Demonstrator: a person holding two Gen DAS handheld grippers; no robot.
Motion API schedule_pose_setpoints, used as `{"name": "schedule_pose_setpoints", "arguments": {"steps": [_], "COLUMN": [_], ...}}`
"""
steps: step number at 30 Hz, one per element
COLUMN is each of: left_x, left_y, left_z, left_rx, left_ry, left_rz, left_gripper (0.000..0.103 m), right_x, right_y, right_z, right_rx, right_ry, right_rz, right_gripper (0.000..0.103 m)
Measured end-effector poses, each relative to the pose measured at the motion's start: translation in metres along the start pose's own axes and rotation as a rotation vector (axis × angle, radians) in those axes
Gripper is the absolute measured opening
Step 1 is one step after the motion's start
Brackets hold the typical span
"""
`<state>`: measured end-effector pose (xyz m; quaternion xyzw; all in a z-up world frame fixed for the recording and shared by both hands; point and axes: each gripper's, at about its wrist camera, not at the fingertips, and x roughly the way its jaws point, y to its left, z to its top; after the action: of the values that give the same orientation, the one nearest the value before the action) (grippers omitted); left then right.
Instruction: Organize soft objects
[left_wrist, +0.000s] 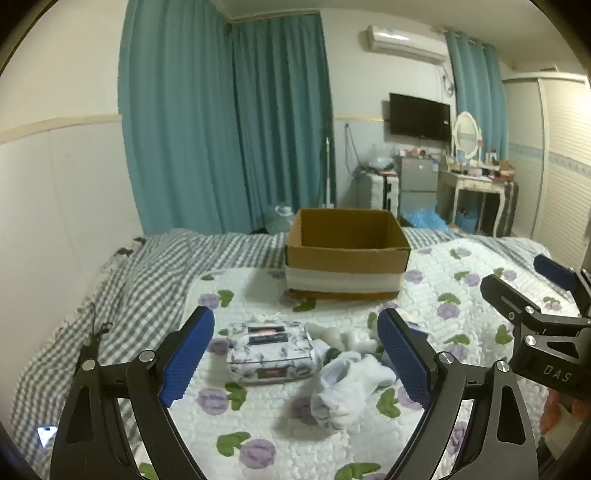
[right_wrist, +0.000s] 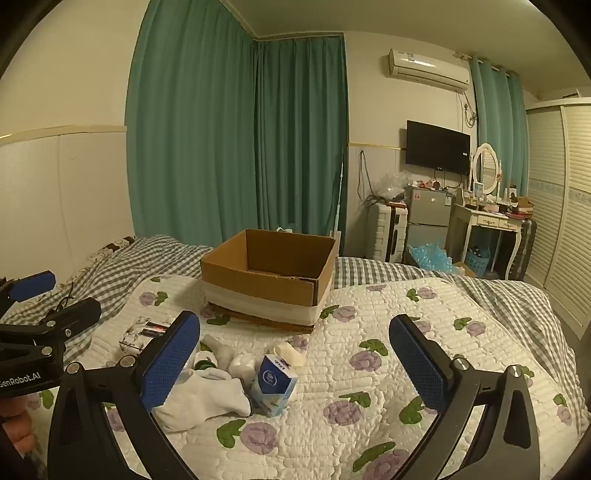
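Observation:
An open cardboard box (left_wrist: 347, 251) with a white band stands on the bed; it also shows in the right wrist view (right_wrist: 269, 280). In front of it lie a floral tissue pack (left_wrist: 269, 350), a white sock (left_wrist: 347, 387) and small white soft items (left_wrist: 354, 338). The right wrist view shows the sock (right_wrist: 207, 398), a blue tissue packet (right_wrist: 275, 384), a cream roll (right_wrist: 290, 352) and the floral pack (right_wrist: 144, 334). My left gripper (left_wrist: 295, 358) is open and empty above the pile. My right gripper (right_wrist: 295, 365) is open and empty over the quilt.
A floral quilt (right_wrist: 406, 369) covers a grey checked sheet (left_wrist: 155, 266). The right gripper shows at the right edge of the left view (left_wrist: 532, 306). Teal curtains, a fridge, a dressing table and wardrobe stand beyond the bed. A cable (left_wrist: 96, 332) lies at left.

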<state>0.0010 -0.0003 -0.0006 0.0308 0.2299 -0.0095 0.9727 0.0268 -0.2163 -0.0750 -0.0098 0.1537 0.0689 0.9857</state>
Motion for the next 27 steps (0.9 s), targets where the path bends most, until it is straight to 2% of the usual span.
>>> {"name": "schedule_pose_setpoints", "arguments": {"steps": [27], "left_x": [0.0052], "left_y": [0.0011], "left_z": [-0.009], "left_rx": [0.009], "left_ry": [0.012], "left_rz": [0.017], "left_gripper": [0.092], "right_x": [0.001], "right_y": [0.0001], "right_z": [-0.001], "right_rx": [0.004], "right_ry": [0.005], "right_rz": [0.001], "right_gripper": [0.103]}}
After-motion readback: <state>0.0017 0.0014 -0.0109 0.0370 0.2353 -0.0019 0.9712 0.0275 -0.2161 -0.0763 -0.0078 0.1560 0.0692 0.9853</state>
